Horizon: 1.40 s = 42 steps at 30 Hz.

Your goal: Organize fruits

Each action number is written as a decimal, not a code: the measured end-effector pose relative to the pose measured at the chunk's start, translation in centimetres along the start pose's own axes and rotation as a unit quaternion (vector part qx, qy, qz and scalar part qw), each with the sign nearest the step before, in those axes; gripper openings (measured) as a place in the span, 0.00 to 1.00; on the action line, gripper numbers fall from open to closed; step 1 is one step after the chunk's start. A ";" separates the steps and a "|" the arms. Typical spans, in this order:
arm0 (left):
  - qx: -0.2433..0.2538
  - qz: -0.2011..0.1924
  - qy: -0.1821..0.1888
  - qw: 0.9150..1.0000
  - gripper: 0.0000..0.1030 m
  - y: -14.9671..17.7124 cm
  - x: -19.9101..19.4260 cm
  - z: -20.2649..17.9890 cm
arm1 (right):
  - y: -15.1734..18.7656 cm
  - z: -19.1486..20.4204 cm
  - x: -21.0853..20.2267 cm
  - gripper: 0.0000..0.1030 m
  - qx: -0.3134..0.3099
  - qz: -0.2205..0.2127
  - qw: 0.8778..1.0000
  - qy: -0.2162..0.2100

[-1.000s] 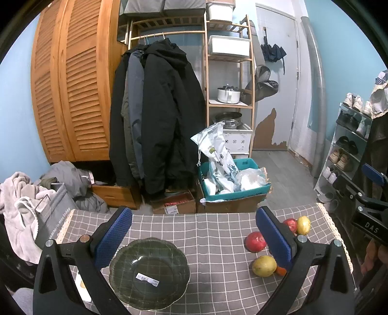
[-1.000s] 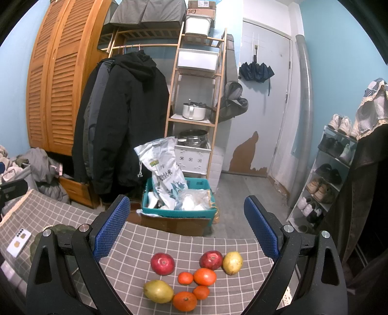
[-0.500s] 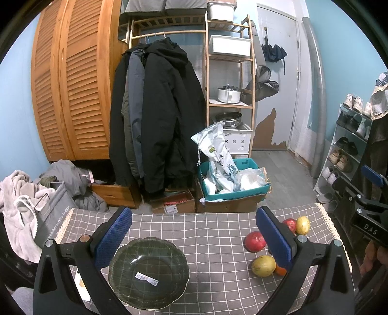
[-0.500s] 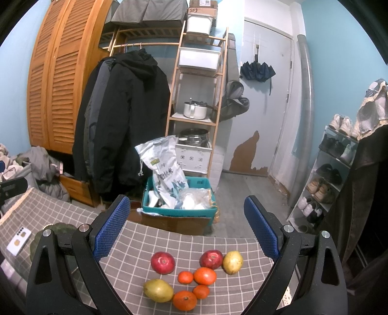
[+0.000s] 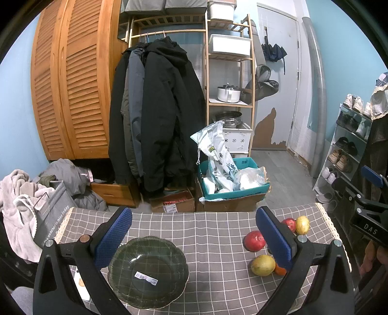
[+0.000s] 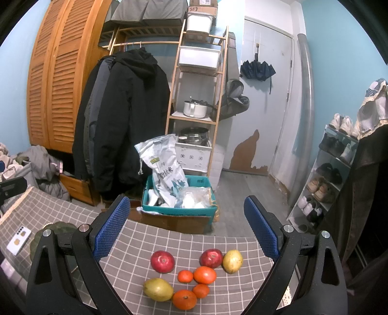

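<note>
On the checked cloth of the bench (image 6: 184, 240), fruit sits clustered under the right hand-held gripper (image 6: 185, 226), whose jaws are spread wide with nothing between them: two red apples (image 6: 162, 261), two yellow-green pears (image 6: 157, 289) and four oranges (image 6: 184, 299), several touching. Left hand-held gripper (image 5: 192, 238) likewise spread and empty, above a dark green glass bowl (image 5: 148, 270), well apart from the fruit and probably the destination. Handling guess: apples and pears firm, smooth, rounded, moderately heavy, may roll or slip; best pinched across the widest middle, pads on opposite sides. Oranges look lighter, skin softer with more grip, so gentle squeeze; small ones crowded, so neighbours may get nudged. Near apple stands apart, easiest first pick. Bowl seems rigid and breakable, so fruit should be lowered in, not dropped. Writing: white barcode sticker (image 5: 146, 278) inside bowl, text too small; grey bag (image 5: 52, 218) reads "the weather is nice today"; "DAS" on the right hand-held gripper body in the left view; "SF" on a top-shelf box (image 6: 203, 6); rice sack (image 6: 163, 167) carries Chinese characters; white phone (image 6: 19, 241) beside bowl.
</note>
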<state>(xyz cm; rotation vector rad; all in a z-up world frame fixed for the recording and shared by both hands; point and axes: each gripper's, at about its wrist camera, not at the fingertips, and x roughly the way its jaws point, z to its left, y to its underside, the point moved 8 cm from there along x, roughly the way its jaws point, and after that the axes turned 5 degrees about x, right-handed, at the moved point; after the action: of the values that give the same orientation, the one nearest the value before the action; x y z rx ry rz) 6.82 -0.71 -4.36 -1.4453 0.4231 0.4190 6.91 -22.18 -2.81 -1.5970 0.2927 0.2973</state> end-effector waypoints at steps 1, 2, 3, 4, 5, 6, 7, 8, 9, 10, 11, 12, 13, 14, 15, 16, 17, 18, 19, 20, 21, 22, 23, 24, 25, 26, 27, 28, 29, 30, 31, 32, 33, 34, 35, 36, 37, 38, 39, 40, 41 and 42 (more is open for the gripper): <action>0.000 0.000 0.000 1.000 1.00 0.0 0.0 0.0 | 0.0 0.0 0.0 0.90 0.000 0.000 1.000 0.000; 0.000 0.000 -0.001 1.000 1.00 0.0 0.0 0.0 | 0.0 0.2 0.0 0.90 0.000 0.000 1.000 0.000; 0.000 0.000 0.000 1.000 1.00 0.0 0.0 0.0 | 0.0 0.0 0.0 0.90 0.000 0.000 1.000 0.000; 0.000 0.000 0.000 1.000 1.00 0.0 0.0 0.0 | 0.0 0.0 0.0 0.90 0.000 0.000 1.000 0.000; 0.000 0.000 -0.001 1.000 1.00 0.0 0.0 0.0 | 0.0 0.1 0.0 0.90 0.000 0.000 1.000 0.000; 0.000 0.000 0.000 1.000 1.00 0.0 0.0 0.0 | 0.0 0.0 0.0 0.90 0.000 0.001 1.000 0.000; -0.001 0.000 0.000 1.000 1.00 0.0 0.0 0.0 | 0.0 0.2 0.0 0.90 0.000 0.001 1.000 0.000; -0.001 0.000 0.000 1.000 1.00 0.0 0.0 0.0 | 0.0 0.2 0.1 0.90 -0.001 0.001 1.000 0.000; -0.001 0.000 0.000 1.000 1.00 0.0 0.0 0.0 | 0.0 0.0 0.0 0.90 -0.001 0.001 1.000 0.001; 0.000 0.000 0.000 1.000 1.00 0.0 0.0 0.0 | 0.0 0.2 0.1 0.90 -0.001 0.001 1.000 0.001; 0.000 0.000 0.000 1.000 1.00 0.0 0.0 0.1 | 0.0 0.2 0.1 0.90 0.000 0.002 1.000 0.001; 0.001 0.000 0.000 1.000 1.00 0.0 0.0 0.0 | 0.0 0.0 0.0 0.90 0.000 0.001 1.000 0.000; 0.000 0.000 0.000 1.000 1.00 -0.1 0.0 0.1 | 0.0 0.0 0.0 0.90 0.000 0.002 1.000 0.001; 0.000 0.000 0.000 1.000 1.00 -0.1 0.0 0.1 | 0.2 0.1 0.1 0.90 0.000 0.002 1.000 0.001; 0.000 0.001 0.001 1.000 1.00 0.0 0.0 0.1 | 0.8 0.4 0.3 0.90 0.000 0.002 1.000 0.001; 0.001 0.001 0.001 1.000 1.00 0.0 0.0 0.1 | 0.9 0.6 0.2 0.90 0.000 0.002 1.000 0.001; 0.003 0.001 0.001 1.000 1.00 0.0 -0.1 0.1 | 1.1 0.8 0.2 0.90 0.000 0.003 1.000 0.001; 0.004 0.001 0.001 1.000 1.00 0.1 -0.1 0.0 | 1.2 0.9 0.1 0.90 0.001 0.003 1.000 0.001; 0.006 0.001 0.000 1.000 1.00 0.2 -0.2 -0.1 | 1.4 1.1 0.0 0.90 0.001 0.003 1.000 0.001; 0.007 0.000 0.000 1.000 1.00 0.3 -0.2 -0.3 | 1.2 0.9 0.1 0.90 0.000 0.003 1.000 0.001; 0.010 0.000 0.000 1.000 1.00 0.4 -0.2 -0.4 | 1.3 1.0 0.1 0.90 0.000 0.003 1.000 0.001; 0.011 0.001 0.001 1.000 1.00 0.4 -0.3 -0.6 | 1.3 1.0 0.1 0.90 0.000 0.004 1.000 0.001; 0.011 0.001 0.001 1.000 1.00 0.4 -0.2 -0.7 | 1.2 0.9 0.1 0.90 0.000 0.004 1.000 0.001; 0.012 0.002 0.002 1.000 1.00 0.5 -0.2 -0.8 | 1.3 1.0 0.1 0.90 0.001 0.005 1.000 0.000; 0.012 0.004 0.003 1.000 1.00 0.7 -0.2 -1.0 | 1.4 0.8 0.1 0.90 0.001 0.006 1.000 0.000; 0.012 0.005 0.004 1.000 1.00 0.6 -0.1 -0.9 | 1.6 1.0 -0.1 0.90 0.001 0.006 1.000 0.001; 0.012 0.007 0.005 1.000 1.00 0.6 0.0 -1.0 | 1.8 1.0 -0.3 0.90 0.001 0.006 1.000 0.001; 0.013 0.008 0.005 1.000 1.00 0.5 0.0 -0.9 | 1.9 0.9 -0.3 0.90 0.001 0.007 1.000 0.001; 0.014 0.009 0.005 1.000 1.00 0.5 0.1 -1.1 | 2.1 0.8 -0.3 0.90 0.001 0.008 1.000 0.001; 0.015 0.010 0.006 1.000 1.00 0.6 0.1 -1.2 | 2.0 -0.1 0.0 0.90 0.002 0.010 1.000 0.000; 0.016 0.011 0.006 1.000 1.00 0.5 0.1 -1.3 | 2.1 -0.2 0.0 0.90 0.002 0.011 1.000 0.000; 0.017 0.012 0.007 1.000 1.00 0.5 0.1 -1.4 | 2.3 -0.2 -0.1 0.90 0.002 0.012 1.000 0.000; 0.019 0.012 0.007 1.000 1.00 0.6 0.1 -1.7 | 1.9 -0.6 0.3 0.90 0.003 0.013 1.000 0.000; 0.020 0.013 0.007 1.000 1.00 0.5 0.1 -1.5 | 1.8 -0.7 0.4 0.90 0.002 0.015 1.000 0.000; 0.021 0.015 0.007 1.000 1.00 0.5 0.1 -1.5 | 1.8 -0.7 0.3 0.90 0.002 0.016 1.000 0.000; 0.023 0.017 0.007 1.000 1.00 0.5 0.2 -1.6 | 2.0 -0.9 0.2 0.90 0.002 0.017 1.000 0.001; 0.023 0.018 0.008 1.000 1.00 0.4 0.3 -1.6 | 2.1 -1.0 0.2 0.90 0.003 0.019 1.000 0.001; 0.023 0.020 0.009 0.999 1.00 0.4 0.3 -1.6 | 2.0 -1.0 0.4 0.90 0.003 0.022 1.000 0.001; 0.024 0.021 0.010 0.999 1.00 0.4 0.4 -1.7 | 2.0 -1.1 0.4 0.90 0.004 0.024 1.000 0.000; 0.024 0.023 0.010 0.999 1.00 0.3 0.5 -1.7 | 2.1 -1.2 0.4 0.90 0.006 0.027 1.000 -0.002; 0.024 0.025 0.010 0.999 1.00 0.4 0.6 -1.8 | 2.2 -1.3 0.4 0.90 0.007 0.030 1.000 -0.002; 0.026 0.028 0.010 0.999 1.00 0.5 0.8 -2.0 | 2.3 -1.3 0.5 0.90 0.008 0.033 0.999 -0.002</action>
<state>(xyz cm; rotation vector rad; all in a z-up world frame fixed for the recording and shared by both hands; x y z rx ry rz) 7.17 -2.67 -5.32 -1.3905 0.4882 0.4346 6.53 -23.62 -5.02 -1.5733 0.3439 0.3488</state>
